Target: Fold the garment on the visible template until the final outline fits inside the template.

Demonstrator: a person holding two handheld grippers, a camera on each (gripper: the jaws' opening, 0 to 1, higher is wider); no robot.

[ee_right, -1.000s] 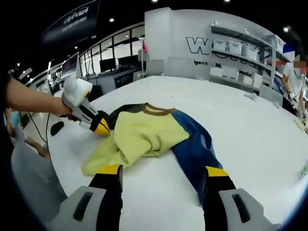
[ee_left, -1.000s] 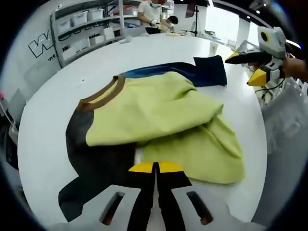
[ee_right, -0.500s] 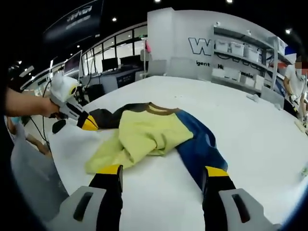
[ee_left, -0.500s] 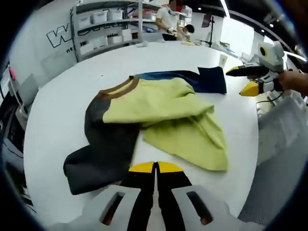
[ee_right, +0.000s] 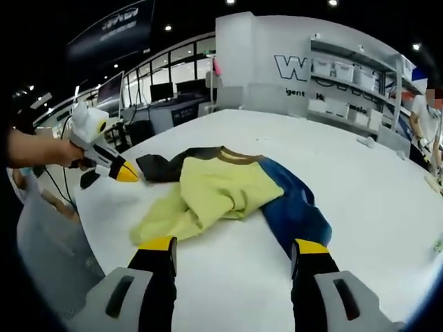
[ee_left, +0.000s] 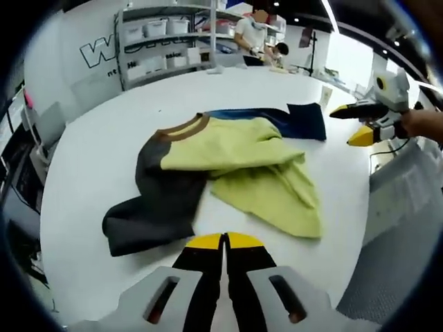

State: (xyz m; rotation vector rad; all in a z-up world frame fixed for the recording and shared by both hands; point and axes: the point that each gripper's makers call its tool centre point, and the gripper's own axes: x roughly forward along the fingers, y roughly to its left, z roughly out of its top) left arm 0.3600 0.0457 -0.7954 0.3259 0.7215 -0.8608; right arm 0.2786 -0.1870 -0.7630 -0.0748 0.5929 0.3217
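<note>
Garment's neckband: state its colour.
Brown. The neckband edges the yellow-green garment, clearest in the left gripper view.

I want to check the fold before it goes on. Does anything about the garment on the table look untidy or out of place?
Yes. The garment lies crumpled on the white table, not flat: its yellow-green body is bunched and folded over itself at a slant, the dark sleeve and the blue sleeve stick out on opposite sides. No template outline can be made out.
</note>
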